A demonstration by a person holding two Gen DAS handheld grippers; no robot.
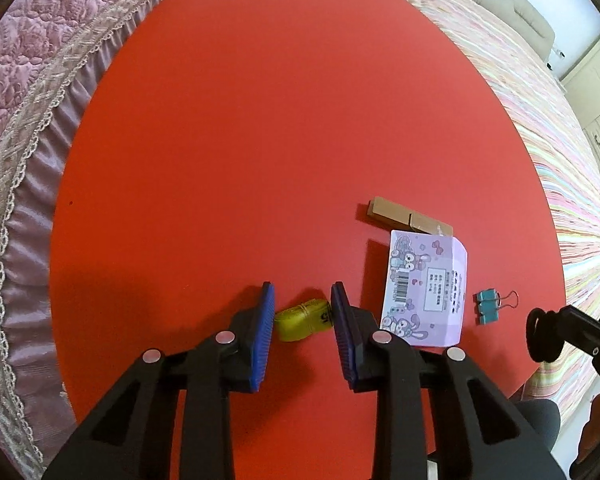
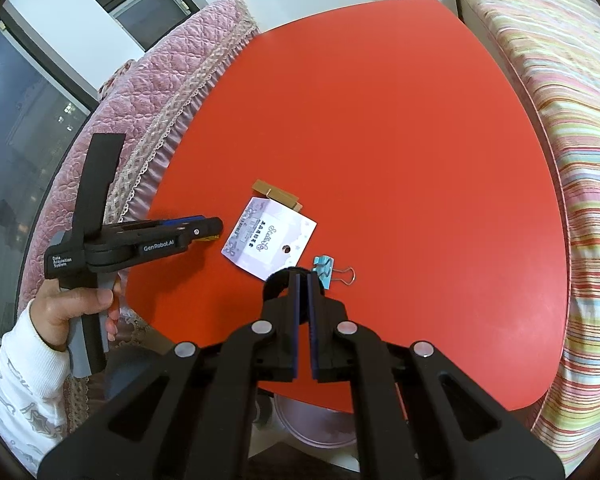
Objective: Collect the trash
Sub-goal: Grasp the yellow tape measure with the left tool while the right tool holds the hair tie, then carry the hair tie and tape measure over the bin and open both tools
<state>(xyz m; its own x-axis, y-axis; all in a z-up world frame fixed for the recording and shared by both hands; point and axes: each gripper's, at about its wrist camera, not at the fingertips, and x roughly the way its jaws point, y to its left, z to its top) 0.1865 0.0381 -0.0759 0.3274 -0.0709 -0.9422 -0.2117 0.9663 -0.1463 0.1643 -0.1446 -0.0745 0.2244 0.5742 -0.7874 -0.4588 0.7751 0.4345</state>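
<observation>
On the red table [image 1: 260, 120] lie a yellow tape roll [image 1: 304, 319], a purple cartoon-print card [image 1: 426, 288], a brown cardboard piece [image 1: 404, 214] and a teal binder clip [image 1: 490, 306]. My left gripper [image 1: 302, 304] is open, its blue pads on either side of the yellow roll, not closed on it. My right gripper [image 2: 302, 280] is shut on a black ring-shaped thing [image 2: 276, 280], held above the table near the binder clip [image 2: 326, 272] and card [image 2: 268, 238]. The left gripper also shows in the right wrist view [image 2: 214, 230].
A pink quilted cover with a lace fringe [image 1: 32, 120] borders the table's left side. A striped bedspread [image 2: 572, 160] borders its right side. A round pinkish bin [image 2: 320, 426] sits below the table's near edge. A dark window [image 2: 20, 120] is at far left.
</observation>
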